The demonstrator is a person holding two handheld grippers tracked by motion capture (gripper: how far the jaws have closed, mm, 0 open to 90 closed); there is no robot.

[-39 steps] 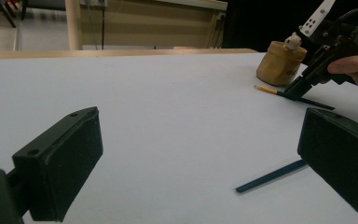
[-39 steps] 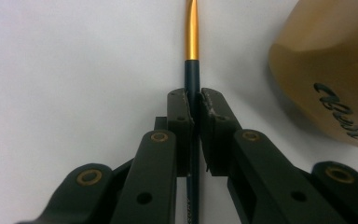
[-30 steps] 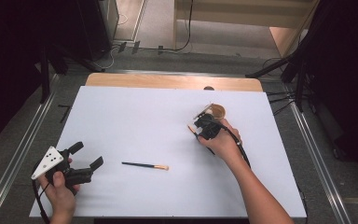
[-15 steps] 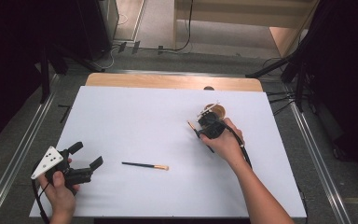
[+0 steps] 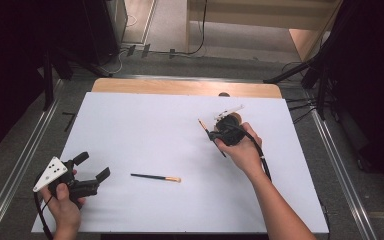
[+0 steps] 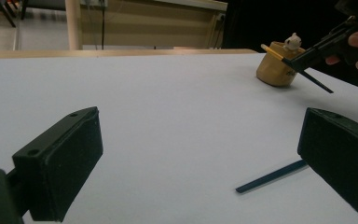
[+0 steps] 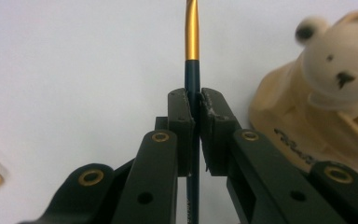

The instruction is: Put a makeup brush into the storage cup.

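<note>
My right gripper (image 7: 194,105) has its fingers clamped on a dark brush (image 7: 192,70) mid-shaft, just beside the bear-shaped holder (image 7: 326,102). Thin handle, narrow pads — I reckon it can pivot or slip if the tip clips the holder's rim. Left gripper (image 5: 82,175) hangs with fingers spread, empty; second brush (image 5: 156,177) lies on the table (image 5: 145,125) near it — easy to knock.

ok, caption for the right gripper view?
Right tongs clamp a dark, gold-ferruled brush beside a bear-topped holder.
</note>
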